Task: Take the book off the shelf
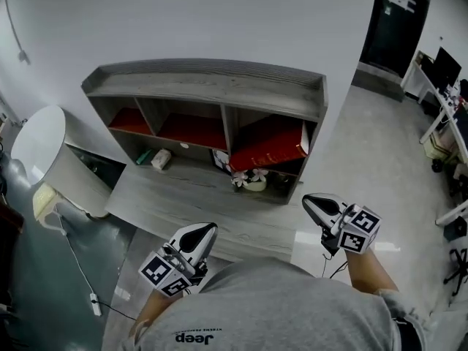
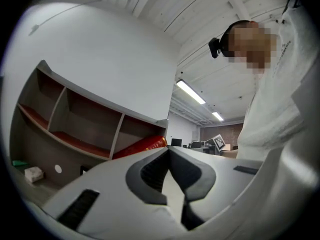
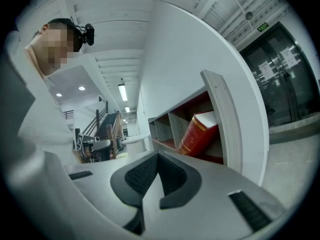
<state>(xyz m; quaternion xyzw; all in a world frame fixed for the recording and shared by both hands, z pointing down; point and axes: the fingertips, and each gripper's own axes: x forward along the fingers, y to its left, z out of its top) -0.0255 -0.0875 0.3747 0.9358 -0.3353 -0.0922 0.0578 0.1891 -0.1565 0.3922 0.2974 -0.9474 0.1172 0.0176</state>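
By wall point(image 1: 219, 13), shelf point(image 1: 212, 86) w/ book point(image 1: 267, 143), L hand-held gripper point(image 1: 210, 229), R hand-held gripper point(image 1: 308, 201), both closed

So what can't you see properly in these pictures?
- Red book: its title is too small to read in the head view. In the left gripper view, the left gripper hides its lower part.
- Small things on the lower shelf: too small to name in the head view.

You hold the left gripper point(image 1: 207, 231) and the right gripper point(image 1: 308, 202) out ahead of your chest, well apart and both pointing forward. Each has its jaws pressed together with nothing between them (the tips meet in both gripper views). Your right forearm point(image 1: 368, 270) shows bare behind its gripper.
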